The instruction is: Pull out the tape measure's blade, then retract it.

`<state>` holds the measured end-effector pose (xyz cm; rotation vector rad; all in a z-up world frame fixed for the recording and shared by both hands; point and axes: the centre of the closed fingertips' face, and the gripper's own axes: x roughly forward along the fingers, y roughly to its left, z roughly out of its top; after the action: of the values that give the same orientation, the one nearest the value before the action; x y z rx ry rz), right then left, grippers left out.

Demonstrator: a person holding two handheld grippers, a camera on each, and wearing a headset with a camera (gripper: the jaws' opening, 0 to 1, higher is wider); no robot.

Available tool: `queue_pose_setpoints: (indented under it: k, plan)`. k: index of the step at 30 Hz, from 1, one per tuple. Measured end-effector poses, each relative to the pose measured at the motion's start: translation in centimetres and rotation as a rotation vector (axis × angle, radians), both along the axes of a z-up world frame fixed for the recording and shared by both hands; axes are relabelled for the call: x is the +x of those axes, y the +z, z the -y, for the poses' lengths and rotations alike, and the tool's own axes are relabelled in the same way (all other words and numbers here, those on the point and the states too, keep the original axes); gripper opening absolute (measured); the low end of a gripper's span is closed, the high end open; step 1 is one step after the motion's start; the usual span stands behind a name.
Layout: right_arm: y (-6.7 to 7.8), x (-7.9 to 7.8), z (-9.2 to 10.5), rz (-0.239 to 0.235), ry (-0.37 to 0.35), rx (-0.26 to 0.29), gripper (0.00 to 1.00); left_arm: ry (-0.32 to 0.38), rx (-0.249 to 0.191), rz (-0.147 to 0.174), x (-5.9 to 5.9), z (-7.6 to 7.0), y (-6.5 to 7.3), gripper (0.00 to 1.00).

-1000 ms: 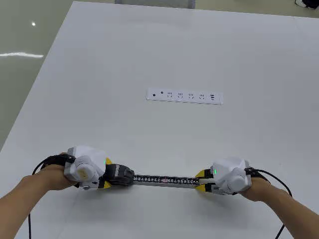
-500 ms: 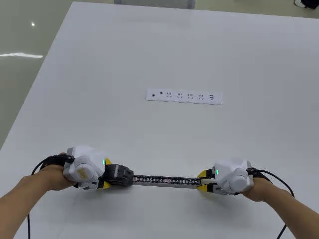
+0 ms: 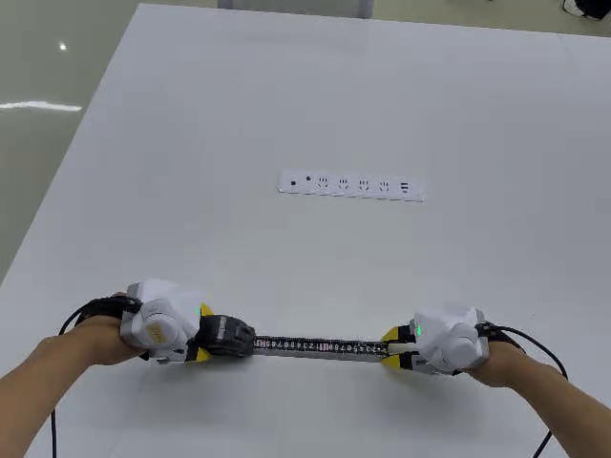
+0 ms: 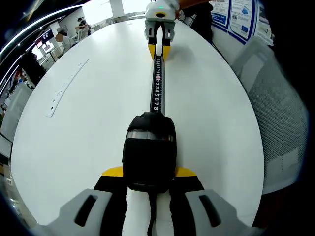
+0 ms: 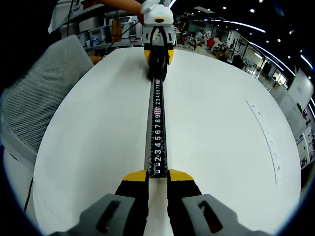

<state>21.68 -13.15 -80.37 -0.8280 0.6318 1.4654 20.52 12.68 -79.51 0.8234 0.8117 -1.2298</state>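
Note:
A black tape measure case [image 4: 149, 152] sits on the white table near the front edge, with my left gripper [image 4: 149, 173] shut on its sides; in the head view the case [image 3: 227, 337] lies at the lower left by that gripper [image 3: 202, 336]. Its numbered blade [image 5: 157, 130] runs out flat across the table to my right gripper [image 5: 158, 175], which is shut on the blade's tip. The blade [image 3: 320, 345] spans the gap between both grippers, the right gripper [image 3: 389, 348] at its right end. In the left gripper view the blade [image 4: 156, 83] leads away to the right gripper [image 4: 159, 50].
A white power strip [image 3: 350, 185] lies flat in the middle of the table [image 3: 286, 95], well beyond the tape. A mesh chair [image 5: 39, 93] stands off the table's near side. Black cables [image 3: 520, 336] trail from both grippers toward the person.
My right gripper has moved a little to the right, drawing more blade out of the case. The left gripper and the case have stayed where they were.

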Motion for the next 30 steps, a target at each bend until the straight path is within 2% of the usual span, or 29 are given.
queue_pose_setpoints:
  k: [30]
  plan:
    - [0.2,0.0,1.3,0.002,-0.01,-0.013,0.12,-0.003,0.005,0.001,-0.2,0.3,0.4,0.28]
